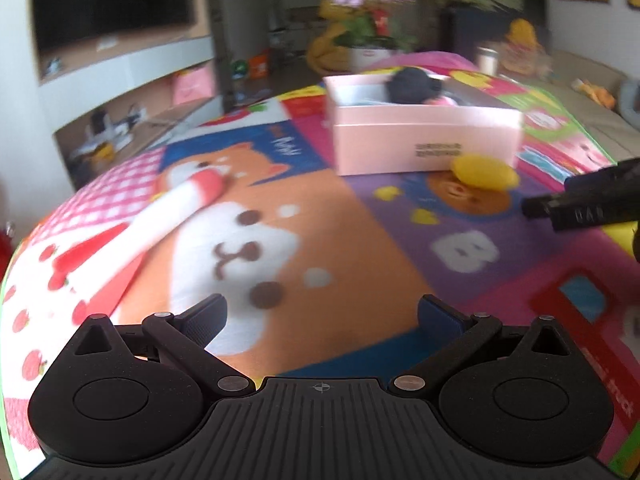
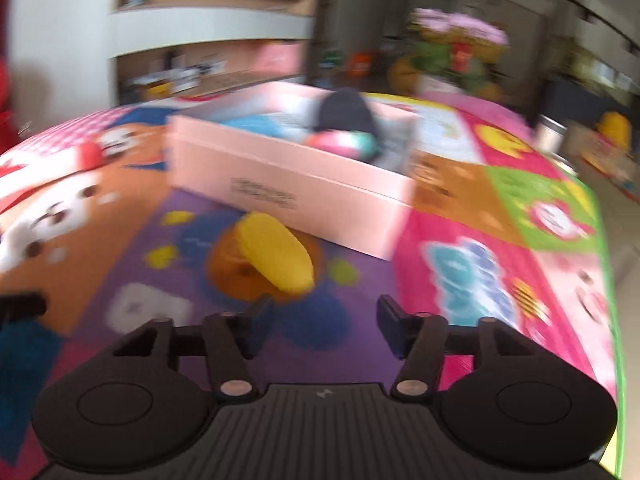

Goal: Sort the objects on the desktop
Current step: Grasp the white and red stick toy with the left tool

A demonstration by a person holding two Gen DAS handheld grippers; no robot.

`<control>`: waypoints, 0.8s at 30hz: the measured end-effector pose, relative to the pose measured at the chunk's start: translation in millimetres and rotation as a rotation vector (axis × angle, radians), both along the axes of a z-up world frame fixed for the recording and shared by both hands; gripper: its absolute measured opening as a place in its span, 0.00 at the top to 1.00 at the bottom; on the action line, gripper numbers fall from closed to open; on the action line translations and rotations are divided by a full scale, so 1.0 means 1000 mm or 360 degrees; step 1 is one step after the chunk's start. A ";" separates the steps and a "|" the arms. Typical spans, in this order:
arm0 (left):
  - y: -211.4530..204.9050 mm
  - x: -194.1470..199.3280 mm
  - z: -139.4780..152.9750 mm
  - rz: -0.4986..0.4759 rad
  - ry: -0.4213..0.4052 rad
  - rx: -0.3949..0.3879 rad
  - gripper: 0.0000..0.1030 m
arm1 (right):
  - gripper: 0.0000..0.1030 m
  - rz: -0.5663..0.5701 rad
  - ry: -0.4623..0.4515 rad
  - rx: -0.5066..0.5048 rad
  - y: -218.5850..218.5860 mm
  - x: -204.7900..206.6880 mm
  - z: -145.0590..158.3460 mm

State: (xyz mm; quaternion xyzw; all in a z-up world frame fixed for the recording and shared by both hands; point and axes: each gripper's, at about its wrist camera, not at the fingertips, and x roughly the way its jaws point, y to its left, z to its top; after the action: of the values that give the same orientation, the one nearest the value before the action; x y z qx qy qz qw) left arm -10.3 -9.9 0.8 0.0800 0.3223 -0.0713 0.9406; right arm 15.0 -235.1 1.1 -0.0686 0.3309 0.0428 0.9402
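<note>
Over on the far left, ahead and to the left of the left gripper, a red-and-white plush stick lies slantwise on the cartoon play mat, well clear of the fingers. The left gripper's jaws are spread wide with nothing between them, only the printed dog face on the mat showing in the gap. Moving along, straight ahead and a little right sits the pink box, open at the top, with a dark round object and something pink inside it; what else is in there is too blurred to call. Just in front of the box's near wall, touching or nearly so, lies the yellow plush toy. At the right edge of the left wrist view a black finger of the right gripper pokes in above the mat. The right wrist view is smeared by blur, but its jaws stand apart and empty, and the yellow plush toy lies just ahead of the left fingertip, not between the fingers, with the pink box right behind it.
</note>
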 end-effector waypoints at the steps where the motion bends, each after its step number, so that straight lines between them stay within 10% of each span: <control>1: -0.003 -0.001 0.000 -0.0012 -0.0009 0.0017 0.00 | 0.26 -0.0036 0.0006 0.0059 -0.007 -0.001 0.001; 5: 0.008 0.003 0.009 0.0086 -0.0096 0.0087 0.00 | 0.00 -0.0093 -0.0035 0.0300 -0.028 -0.015 0.006; 11: 0.066 0.017 0.036 0.0428 -0.0276 0.0250 0.00 | 0.00 -0.0067 -0.0018 0.0374 -0.028 -0.013 0.003; 17: 0.102 0.050 0.019 0.0269 -0.0087 0.0387 0.01 | 0.00 -0.0085 -0.0005 0.0435 -0.033 -0.013 0.002; 20: 0.110 0.068 0.011 0.0244 -0.0002 0.0311 0.36 | 0.00 -0.0090 0.0002 0.0435 -0.033 -0.012 0.001; 24: 0.119 0.084 0.006 0.0275 0.0010 0.0166 0.37 | 0.00 -0.0095 0.0018 0.0442 -0.033 -0.010 0.000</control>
State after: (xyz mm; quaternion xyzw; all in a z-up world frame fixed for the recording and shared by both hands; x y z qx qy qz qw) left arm 74.0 109.1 7.2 0.1007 0.3343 0.0268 0.9367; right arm 5.0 -268.3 1.1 0.0723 0.3290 0.0604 0.9396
